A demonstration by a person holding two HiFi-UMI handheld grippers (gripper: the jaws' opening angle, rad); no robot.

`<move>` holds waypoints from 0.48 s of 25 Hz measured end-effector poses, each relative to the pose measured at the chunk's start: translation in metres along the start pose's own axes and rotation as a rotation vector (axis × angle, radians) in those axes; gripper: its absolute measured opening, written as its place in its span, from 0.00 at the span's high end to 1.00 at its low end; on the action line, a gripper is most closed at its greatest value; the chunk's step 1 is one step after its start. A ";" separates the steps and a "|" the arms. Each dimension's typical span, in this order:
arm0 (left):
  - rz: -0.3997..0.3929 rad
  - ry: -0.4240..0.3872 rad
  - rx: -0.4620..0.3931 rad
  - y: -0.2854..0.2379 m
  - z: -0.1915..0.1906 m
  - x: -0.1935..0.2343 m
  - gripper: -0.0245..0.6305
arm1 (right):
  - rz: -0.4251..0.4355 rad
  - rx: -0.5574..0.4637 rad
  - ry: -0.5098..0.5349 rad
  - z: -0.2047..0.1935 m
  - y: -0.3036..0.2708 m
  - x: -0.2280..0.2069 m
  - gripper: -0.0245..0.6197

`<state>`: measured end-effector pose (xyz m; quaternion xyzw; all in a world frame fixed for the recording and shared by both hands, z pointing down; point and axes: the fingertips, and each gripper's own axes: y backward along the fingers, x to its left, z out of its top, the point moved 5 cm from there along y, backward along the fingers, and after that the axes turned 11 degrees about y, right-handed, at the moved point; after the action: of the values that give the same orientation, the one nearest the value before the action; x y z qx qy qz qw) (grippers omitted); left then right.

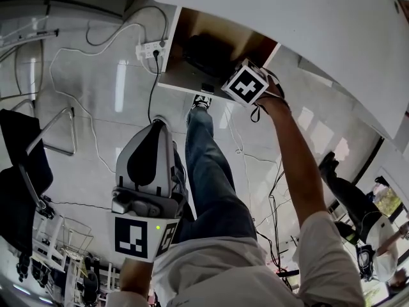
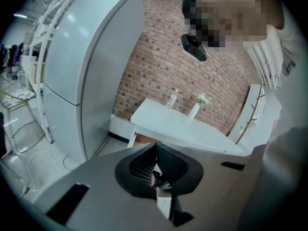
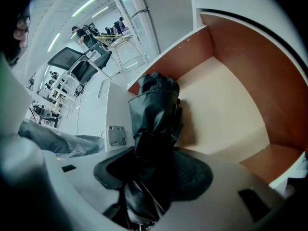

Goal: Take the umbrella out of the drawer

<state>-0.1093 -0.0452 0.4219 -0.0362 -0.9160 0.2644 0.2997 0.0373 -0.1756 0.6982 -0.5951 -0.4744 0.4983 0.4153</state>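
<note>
The open drawer (image 1: 182,75) under the white tabletop (image 1: 287,24) has a pale floor and brown walls (image 3: 226,105). A black folded umbrella (image 3: 156,114) rises out of it, and in the head view it shows as a dark mass (image 1: 204,53) inside the drawer. My right gripper (image 3: 154,177) points steeply down with its pads pressed on the umbrella's near end; in the head view the right gripper (image 1: 238,82) hangs over the drawer's front, its marker cube hiding the jaws. My left gripper (image 1: 155,128) is held low, away from the drawer. The left gripper (image 2: 156,172) has its pads together with nothing between them.
The person's jeans leg (image 1: 211,178) stands just in front of the drawer. A power strip (image 1: 150,48) and cables lie on the floor to the left. A black chair (image 1: 25,165) is at far left. A white fridge (image 2: 86,66) and a white table (image 2: 178,126) stand by a brick wall.
</note>
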 end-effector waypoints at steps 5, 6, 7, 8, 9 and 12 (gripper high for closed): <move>-0.001 -0.016 -0.008 0.004 0.006 -0.003 0.94 | 0.021 -0.055 -0.004 0.004 0.008 0.005 0.61; -0.002 -0.019 -0.010 0.006 0.007 -0.004 0.94 | 0.022 -0.061 -0.014 0.003 0.008 0.006 0.61; -0.003 -0.022 -0.011 0.007 0.008 -0.004 0.94 | 0.021 -0.066 -0.021 0.003 0.009 0.007 0.61; -0.003 -0.023 -0.012 0.008 0.008 -0.004 0.94 | 0.017 -0.069 -0.024 0.003 0.011 0.008 0.61; -0.004 -0.024 -0.012 0.010 0.008 -0.005 0.94 | 0.012 -0.071 -0.024 0.003 0.014 0.009 0.61; -0.004 -0.028 -0.009 0.013 0.009 -0.007 0.94 | 0.010 -0.072 -0.030 0.002 0.021 0.010 0.61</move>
<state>-0.1099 -0.0402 0.4054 -0.0317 -0.9213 0.2602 0.2871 0.0391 -0.1697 0.6758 -0.6044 -0.4954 0.4918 0.3839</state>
